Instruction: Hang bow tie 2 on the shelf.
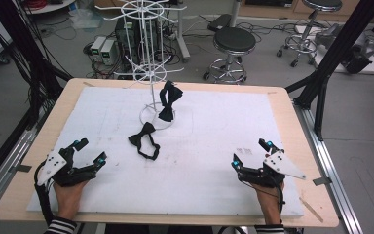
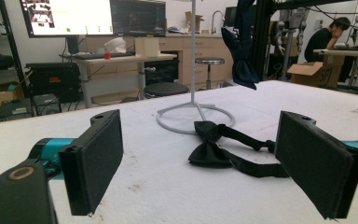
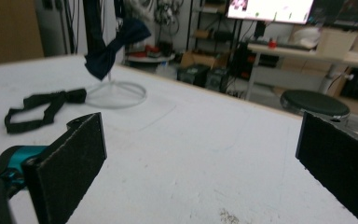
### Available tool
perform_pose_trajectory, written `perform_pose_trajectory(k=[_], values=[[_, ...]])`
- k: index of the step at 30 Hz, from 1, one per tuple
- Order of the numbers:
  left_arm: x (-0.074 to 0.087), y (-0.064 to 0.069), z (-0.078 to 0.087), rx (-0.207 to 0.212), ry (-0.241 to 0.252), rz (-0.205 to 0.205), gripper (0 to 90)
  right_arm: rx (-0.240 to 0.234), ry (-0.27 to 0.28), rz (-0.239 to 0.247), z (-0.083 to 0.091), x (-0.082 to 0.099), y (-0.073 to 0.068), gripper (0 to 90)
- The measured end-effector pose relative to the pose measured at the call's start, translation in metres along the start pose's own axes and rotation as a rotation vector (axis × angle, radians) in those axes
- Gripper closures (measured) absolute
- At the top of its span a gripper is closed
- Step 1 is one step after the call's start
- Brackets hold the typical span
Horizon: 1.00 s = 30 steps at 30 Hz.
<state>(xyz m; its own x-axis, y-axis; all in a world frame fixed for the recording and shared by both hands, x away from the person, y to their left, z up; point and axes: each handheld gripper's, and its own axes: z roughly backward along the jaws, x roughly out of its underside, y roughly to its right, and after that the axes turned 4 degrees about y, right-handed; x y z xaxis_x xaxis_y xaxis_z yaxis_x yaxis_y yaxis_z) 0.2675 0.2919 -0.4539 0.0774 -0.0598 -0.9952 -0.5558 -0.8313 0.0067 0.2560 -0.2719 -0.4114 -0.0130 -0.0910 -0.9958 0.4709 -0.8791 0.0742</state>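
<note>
A black bow tie (image 1: 144, 140) (image 2: 223, 149) (image 3: 42, 108) lies flat on the white mat, its strap looped toward me. A second, dark bow tie (image 1: 168, 100) (image 2: 240, 51) (image 3: 111, 47) hangs on the white wire stand (image 1: 148, 58) (image 2: 194, 60), whose ring base (image 3: 116, 94) rests on the mat. My left gripper (image 1: 90, 152) (image 2: 214, 163) rests open at the mat's near left, jaws pointed at the lying tie, nothing between them. At the near right, my right gripper (image 1: 251, 153) (image 3: 200, 163) is open and empty too.
The white mat (image 1: 214, 126) covers most of the wooden table (image 1: 304, 141). Black frame posts (image 1: 331, 53) stand at the table's sides. Round stools (image 1: 233, 41), cables and boxes sit on the floor beyond the far edge.
</note>
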Motion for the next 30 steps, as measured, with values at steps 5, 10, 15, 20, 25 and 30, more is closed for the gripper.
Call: perform_pose_trajectory(k=[5, 10, 15, 20, 25, 30], values=[[0.0, -0.001, 0.0, 0.001, 0.001, 0.011, 15.3, 0.0, 0.002, -0.009, 0.008, 0.005, 0.005, 0.8], [-0.004, -0.004, 0.002, 0.007, 0.032, 0.045, 12.5, 0.008, 0.012, -0.014, 0.009, 0.01, 0.005, 0.8], [-0.021, -0.006, 0.001, 0.029, 0.011, 0.021, 12.2, -0.002, 0.001, -0.001, 0.005, 0.014, 0.003, 0.8], [-0.037, -0.009, -0.006, 0.046, -0.055, 0.0, 11.8, -0.006, 0.003, -0.009, 0.005, 0.02, 0.002, 0.8], [-0.049, -0.013, -0.019, 0.071, -0.148, -0.02, 11.7, -0.003, 0.02, -0.022, 0.006, 0.022, 0.004, 0.8], [-0.061, -0.015, -0.037, 0.108, -0.233, -0.026, 11.6, 0.009, 0.031, -0.033, 0.006, 0.024, 0.007, 0.8]])
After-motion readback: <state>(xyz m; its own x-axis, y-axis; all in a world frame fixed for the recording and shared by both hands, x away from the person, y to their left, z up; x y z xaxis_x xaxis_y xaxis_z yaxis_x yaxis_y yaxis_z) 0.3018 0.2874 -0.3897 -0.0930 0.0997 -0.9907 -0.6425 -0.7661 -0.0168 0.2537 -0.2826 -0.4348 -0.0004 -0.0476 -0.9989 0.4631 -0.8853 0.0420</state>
